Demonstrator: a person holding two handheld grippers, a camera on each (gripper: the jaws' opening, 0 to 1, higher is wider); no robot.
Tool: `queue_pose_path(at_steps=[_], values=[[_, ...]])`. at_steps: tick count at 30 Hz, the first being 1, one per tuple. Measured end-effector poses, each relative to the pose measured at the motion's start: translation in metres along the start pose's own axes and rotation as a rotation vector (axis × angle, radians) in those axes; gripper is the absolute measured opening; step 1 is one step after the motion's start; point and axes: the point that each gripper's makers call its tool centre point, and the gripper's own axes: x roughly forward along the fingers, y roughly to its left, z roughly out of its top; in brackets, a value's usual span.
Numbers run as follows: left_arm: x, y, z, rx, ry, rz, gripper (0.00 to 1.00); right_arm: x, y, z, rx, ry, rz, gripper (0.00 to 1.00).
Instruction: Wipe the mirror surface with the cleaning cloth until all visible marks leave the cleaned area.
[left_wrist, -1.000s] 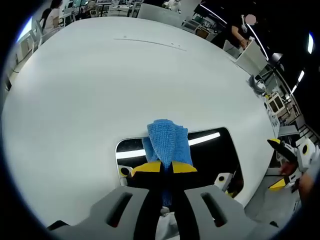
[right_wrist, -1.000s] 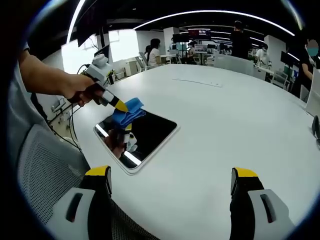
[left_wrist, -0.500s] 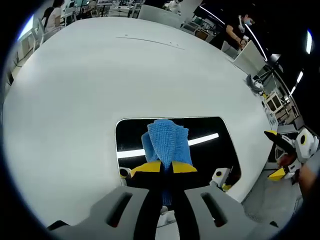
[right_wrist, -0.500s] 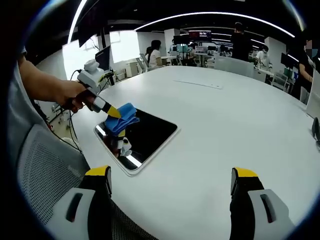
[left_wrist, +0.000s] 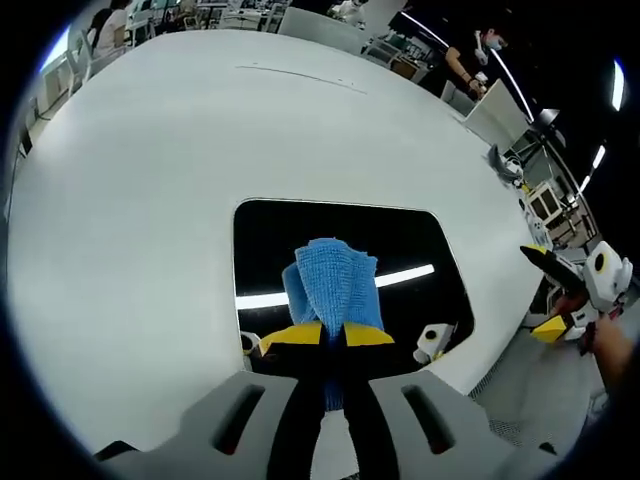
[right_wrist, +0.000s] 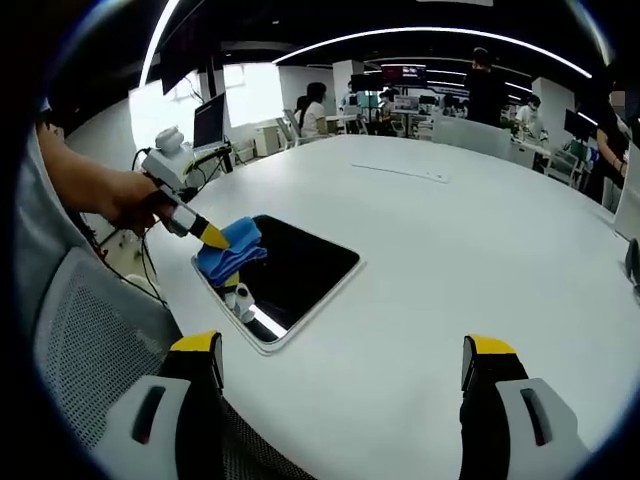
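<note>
**Near the mirror's edge, the cloth could slip off the glass**

On the bench, the mirror lies flat. Our left gripper, jaws clamped on the cloth, works the mirror's near edge; overshooting would drag it onto the bench, leaving far marks uncleaned. Our right gripper hangs wide and empty. Since a second ago, we have pulled the cloth from mid-mirror toward that edge.

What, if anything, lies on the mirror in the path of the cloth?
Nothing visible does. The left gripper holds the blue cleaning cloth over the mirror, whose dark surface ahead carries no objects, just light reflections.
</note>
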Motion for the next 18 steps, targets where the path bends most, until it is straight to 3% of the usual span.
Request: queue_pose_path(at_steps=[16, 18], values=[[-0.013, -0.001, -0.018, -0.003, 0.009, -0.003, 0.02, 0.001, 0.002, -0.001, 0.000, 0.009, 0.009, 0.98], [-0.013, -0.001, -0.020, -0.036, 0.012, -0.011, 0.02, 0.001, 0.002, 0.000, 0.000, 0.007, 0.008, 0.98]])
